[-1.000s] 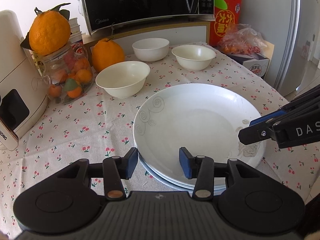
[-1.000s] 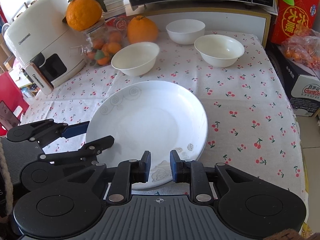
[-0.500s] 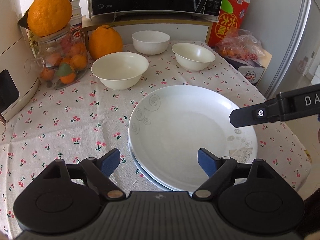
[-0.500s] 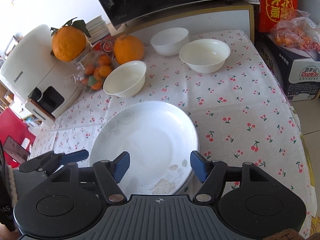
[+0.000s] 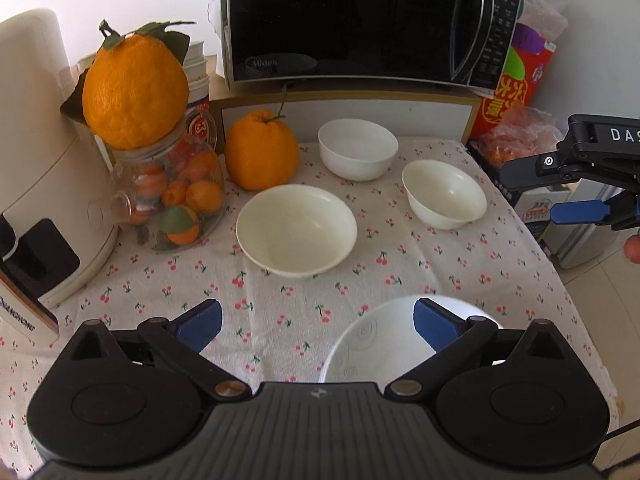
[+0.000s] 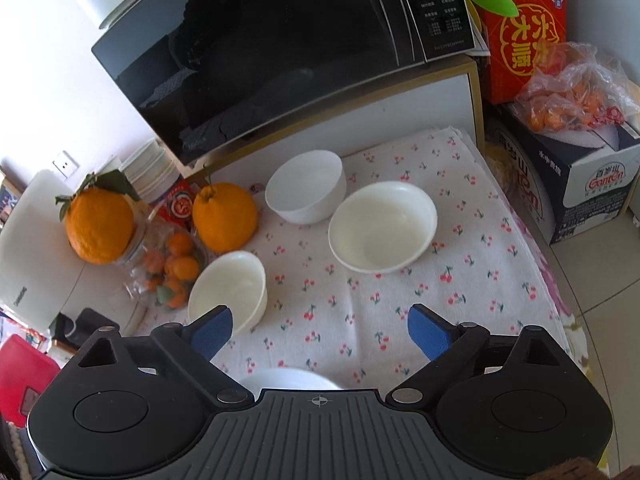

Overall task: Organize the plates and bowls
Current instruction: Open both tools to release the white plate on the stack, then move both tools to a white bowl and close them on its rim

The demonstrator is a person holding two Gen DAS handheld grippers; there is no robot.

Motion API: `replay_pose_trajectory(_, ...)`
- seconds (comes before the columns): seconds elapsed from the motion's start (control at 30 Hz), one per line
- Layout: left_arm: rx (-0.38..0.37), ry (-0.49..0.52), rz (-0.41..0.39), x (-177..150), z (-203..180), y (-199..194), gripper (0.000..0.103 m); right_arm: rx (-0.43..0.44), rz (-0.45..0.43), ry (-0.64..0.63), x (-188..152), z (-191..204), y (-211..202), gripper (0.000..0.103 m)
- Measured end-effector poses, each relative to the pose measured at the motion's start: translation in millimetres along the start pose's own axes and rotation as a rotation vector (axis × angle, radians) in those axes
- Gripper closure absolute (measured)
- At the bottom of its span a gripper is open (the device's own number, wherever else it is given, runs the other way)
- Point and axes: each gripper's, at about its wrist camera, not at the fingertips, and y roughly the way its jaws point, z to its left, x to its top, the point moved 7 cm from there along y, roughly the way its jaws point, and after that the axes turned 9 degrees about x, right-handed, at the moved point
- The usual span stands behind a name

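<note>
So we've got three white bowls on the cherry cloth (image 5: 280, 304) — the near bowl (image 5: 296, 230), the right bowl (image 5: 444, 194) and the back bowl (image 5: 358, 148) — all empty, plate stack (image 5: 360, 348) sitting just under us. Left gripper (image 5: 316, 322) and right gripper (image 6: 320, 330) are both opening wide, nothing between the blue pads. Bowls look like glazed ceramic: stiff, slick, chippable, so we'd pinch a rim. Only the glass jar (image 5: 172, 196) holds anything — small oranges.
</note>
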Motion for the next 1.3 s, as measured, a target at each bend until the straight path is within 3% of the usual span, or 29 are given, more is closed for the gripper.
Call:
replay_pose_trajectory(0.3,0.059,-0.159,0.032,78.5,-9.8,36.3,0.001,0.092,-0.005,0.110,73.0,-20.0,59.7,0.004)
replay_pose_trajectory(0.47,0.056,-0.208,0.014,105.1,-25.7,66.8,0.001,0.120,-0.050,0.108,92.2,-44.2,86.4,0.004)
replay_pose_trajectory(0.53,0.046,-0.210,0.002,111.1,-33.5,82.8,0.005,0.180,-0.052,0.118,95.1,-54.3,99.0,0.004)
replay_pose_trajectory(0.67,-0.010,-0.258,0.001,115.8,-47.1,113.1,0.024,0.246,-0.065,0.188,106.5,-71.4,117.1,0.005)
replay_pose_trajectory(0.8,-0.014,-0.264,0.015,117.9,-54.6,139.2,0.041,0.253,-0.088,0.174,112.1,-71.0,132.3,0.012)
replay_pose_trajectory(1.07,0.007,-0.295,0.003,122.1,-53.4,167.8,0.062,0.255,-0.089,0.237,109.5,-77.5,165.6,0.055)
replay_pose_trajectory(1.3,0.040,-0.307,0.000,118.0,-54.5,176.2,0.071,0.235,-0.104,0.282,107.7,-84.5,176.0,0.073)
